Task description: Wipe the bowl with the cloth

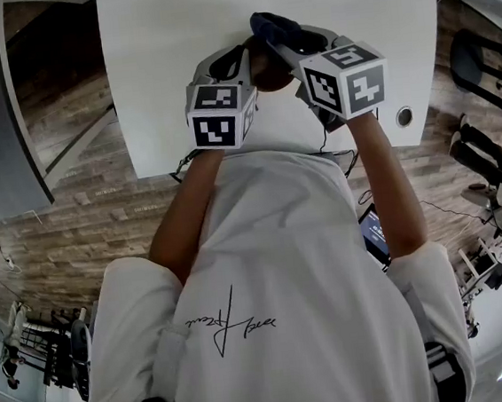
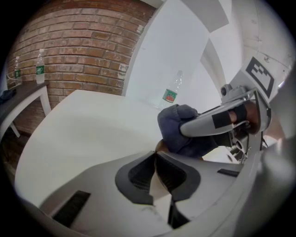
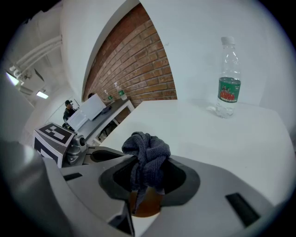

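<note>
A small brown bowl (image 1: 269,71) is held above the white table (image 1: 162,35), between my two grippers. My left gripper (image 1: 241,63) is shut, and its pads (image 2: 138,173) pinch a thin pale wall that looks like the bowl's rim (image 2: 160,146). My right gripper (image 1: 286,45) is shut on a bunched dark blue cloth (image 3: 145,155). The cloth hangs from its jaws down onto the brown bowl (image 3: 147,203). In the left gripper view the cloth (image 2: 178,127) and the right gripper's finger (image 2: 208,121) sit just beyond my left jaws.
A clear water bottle with a green and red label (image 3: 229,81) stands upright at the table's far side and also shows as the bottle (image 2: 172,92). Two more bottles (image 2: 40,67) stand on a side table by the brick wall. A round grommet (image 1: 404,116) lies near the table's front right edge.
</note>
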Action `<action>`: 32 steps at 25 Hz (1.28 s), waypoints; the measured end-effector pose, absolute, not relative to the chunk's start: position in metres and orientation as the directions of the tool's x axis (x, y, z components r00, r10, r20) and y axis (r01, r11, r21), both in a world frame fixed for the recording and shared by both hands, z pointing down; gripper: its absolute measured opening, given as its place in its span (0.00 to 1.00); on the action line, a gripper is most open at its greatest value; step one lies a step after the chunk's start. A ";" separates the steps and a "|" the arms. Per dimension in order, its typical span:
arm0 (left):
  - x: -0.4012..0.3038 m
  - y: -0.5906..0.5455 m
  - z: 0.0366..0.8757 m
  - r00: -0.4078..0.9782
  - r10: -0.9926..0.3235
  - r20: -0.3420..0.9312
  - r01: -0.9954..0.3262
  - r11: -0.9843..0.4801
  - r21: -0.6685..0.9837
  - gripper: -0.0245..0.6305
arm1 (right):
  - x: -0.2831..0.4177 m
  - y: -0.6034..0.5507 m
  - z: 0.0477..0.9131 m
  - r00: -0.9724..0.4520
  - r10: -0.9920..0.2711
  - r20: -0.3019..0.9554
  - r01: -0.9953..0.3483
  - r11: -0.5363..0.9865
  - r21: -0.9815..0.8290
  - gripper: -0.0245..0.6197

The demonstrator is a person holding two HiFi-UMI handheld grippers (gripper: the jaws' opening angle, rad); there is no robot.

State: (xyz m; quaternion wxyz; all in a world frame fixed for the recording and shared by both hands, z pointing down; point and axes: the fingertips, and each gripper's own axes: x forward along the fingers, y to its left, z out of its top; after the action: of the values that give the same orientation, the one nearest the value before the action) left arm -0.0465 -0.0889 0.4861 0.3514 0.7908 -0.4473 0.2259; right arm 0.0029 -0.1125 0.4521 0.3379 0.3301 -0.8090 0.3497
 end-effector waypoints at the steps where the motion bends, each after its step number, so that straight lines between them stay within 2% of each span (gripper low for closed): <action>1: -0.047 -0.089 0.486 0.499 -0.549 0.671 -0.866 -0.353 0.355 0.04 | 0.004 -0.112 0.452 -0.553 -0.298 0.778 -0.773 0.533 -0.346 0.20; 32: -0.048 -0.090 0.484 0.504 -0.552 0.665 -0.863 -0.349 0.365 0.04 | 0.031 -0.108 0.451 -0.551 -0.288 0.784 -0.795 0.466 -0.388 0.20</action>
State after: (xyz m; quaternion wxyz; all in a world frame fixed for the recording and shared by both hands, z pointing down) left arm -0.0483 -0.0896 0.4843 0.3547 0.7913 -0.4470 0.2196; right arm 0.0312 -0.1079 0.4515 0.3278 0.3424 -0.7908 0.3873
